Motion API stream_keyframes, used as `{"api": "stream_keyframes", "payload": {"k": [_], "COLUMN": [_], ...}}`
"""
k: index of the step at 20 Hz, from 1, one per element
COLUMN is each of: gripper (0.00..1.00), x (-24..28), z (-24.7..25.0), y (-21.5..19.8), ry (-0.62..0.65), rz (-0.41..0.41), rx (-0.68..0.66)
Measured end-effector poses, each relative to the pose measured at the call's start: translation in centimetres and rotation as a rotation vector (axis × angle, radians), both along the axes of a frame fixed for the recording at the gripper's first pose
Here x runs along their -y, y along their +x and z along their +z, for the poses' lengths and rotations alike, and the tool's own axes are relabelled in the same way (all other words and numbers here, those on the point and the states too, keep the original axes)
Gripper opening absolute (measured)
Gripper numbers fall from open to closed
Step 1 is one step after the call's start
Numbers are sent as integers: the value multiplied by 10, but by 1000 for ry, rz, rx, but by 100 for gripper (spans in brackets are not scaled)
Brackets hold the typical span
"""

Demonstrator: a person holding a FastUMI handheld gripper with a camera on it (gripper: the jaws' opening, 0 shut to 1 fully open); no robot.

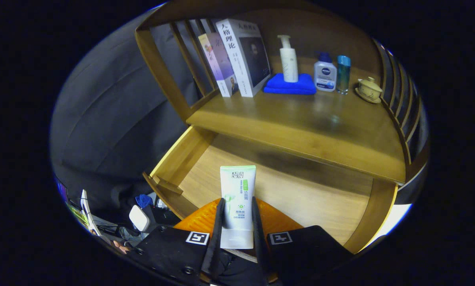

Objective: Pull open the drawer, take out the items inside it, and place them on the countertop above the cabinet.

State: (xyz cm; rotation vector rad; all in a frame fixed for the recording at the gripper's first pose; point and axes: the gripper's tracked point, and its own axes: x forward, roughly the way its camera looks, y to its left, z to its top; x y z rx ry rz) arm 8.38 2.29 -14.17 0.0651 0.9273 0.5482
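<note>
While the gripper (pixel 237 206) pinches the light, squashy tube (pixel 237 198) mid-body above the open drawer (pixel 301 194), a gentle squeeze should suffice.

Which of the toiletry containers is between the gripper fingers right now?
The white tube with the green band; the gripper is shut on it above the open drawer. The others stand on the countertop.

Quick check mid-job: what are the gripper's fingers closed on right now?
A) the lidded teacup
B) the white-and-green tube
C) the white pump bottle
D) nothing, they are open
B: both fingers press the sides of the white-and-green tube, held over the open drawer.
</note>
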Motion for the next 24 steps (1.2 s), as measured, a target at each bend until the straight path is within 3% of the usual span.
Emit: {"api": "stream_keyframes", "payload": {"k": [2, 4, 7, 14, 18, 24], "gripper": [41, 21, 21, 21, 21, 21], "x": [13, 16, 18, 22, 42, 71], "z": [-10, -32, -33, 39, 68, 56], "y": [-1, -3, -8, 16, 62, 126], "ry": [-24, -35, -27, 113, 120, 40], "rz": [-23, -32, -13, -86, -194, -368], "rx": [-12, -74, -48, 74, 181, 249]}}
